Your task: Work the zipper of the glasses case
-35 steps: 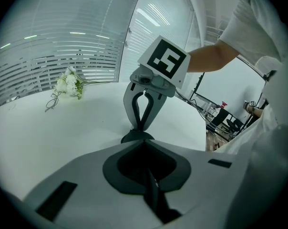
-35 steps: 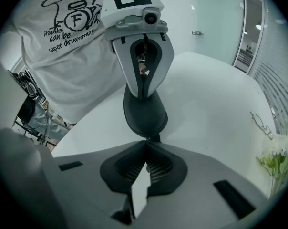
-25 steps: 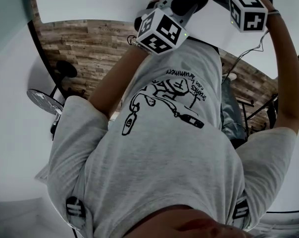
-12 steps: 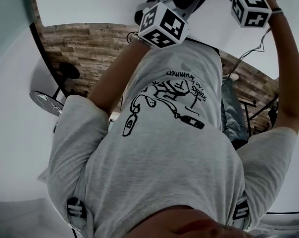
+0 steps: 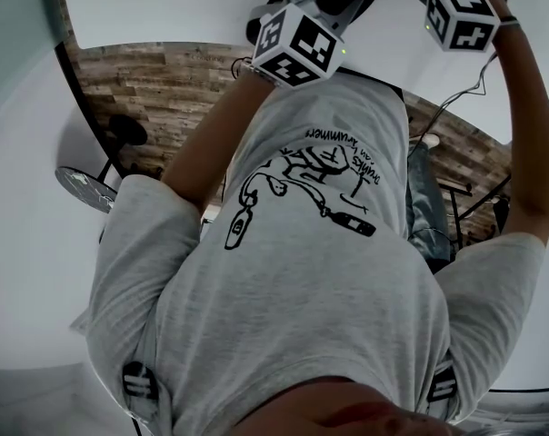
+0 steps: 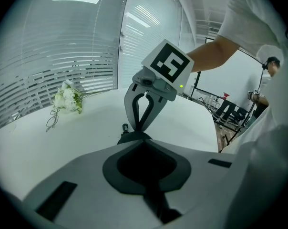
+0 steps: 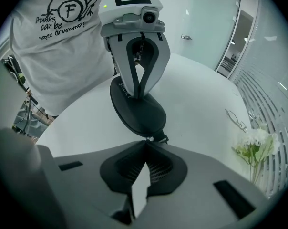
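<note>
Glasses case (image 7: pixel 137 109) mid-frame above the desk (image 7: pixel 196 128), top pinched in left gripper (image 7: pixel 136 93) jaws, zipper tab (image 7: pixel 159 138) at its low end nipped in shut right gripper (image 7: pixel 146 142) jaws; looks zipped, pulling not yet begun.

- Left gripper (image 7: pixel 137 94): its cube (image 5: pixel 297 45) stands a little higher and slightly further right in the head view than a second ago.
- Right gripper (image 6: pixel 140 127): its cube (image 5: pixel 458 9) has also crept up, closer to the top edge.
- Nearly all of that rise came in the first half second.
- The round stand (image 5: pixel 127 130) at the left has drifted slightly right and down.
</note>
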Tool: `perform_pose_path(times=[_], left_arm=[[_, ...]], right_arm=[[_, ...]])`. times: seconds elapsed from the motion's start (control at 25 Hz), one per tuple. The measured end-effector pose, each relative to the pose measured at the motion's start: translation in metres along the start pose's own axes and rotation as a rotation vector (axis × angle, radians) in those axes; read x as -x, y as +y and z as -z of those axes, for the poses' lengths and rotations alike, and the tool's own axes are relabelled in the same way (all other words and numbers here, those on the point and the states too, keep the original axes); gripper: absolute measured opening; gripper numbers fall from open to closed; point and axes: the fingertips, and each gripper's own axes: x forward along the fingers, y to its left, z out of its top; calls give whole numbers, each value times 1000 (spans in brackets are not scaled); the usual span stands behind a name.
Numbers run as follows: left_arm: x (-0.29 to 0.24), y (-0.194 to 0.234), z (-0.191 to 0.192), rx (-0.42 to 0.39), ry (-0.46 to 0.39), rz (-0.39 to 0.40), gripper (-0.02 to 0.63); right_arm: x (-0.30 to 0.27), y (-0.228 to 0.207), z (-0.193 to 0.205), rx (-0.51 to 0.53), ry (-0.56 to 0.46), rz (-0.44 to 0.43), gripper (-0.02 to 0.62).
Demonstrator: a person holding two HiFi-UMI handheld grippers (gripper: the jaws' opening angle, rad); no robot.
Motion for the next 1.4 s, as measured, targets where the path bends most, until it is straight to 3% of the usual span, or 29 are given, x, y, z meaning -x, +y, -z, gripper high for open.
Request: perform_pose_path(times=[1.4], left_arm=[[-6, 2, -1, 12, -1, -8, 21]], right_arm=[[-2, 29, 3, -84, -25, -5, 2]])
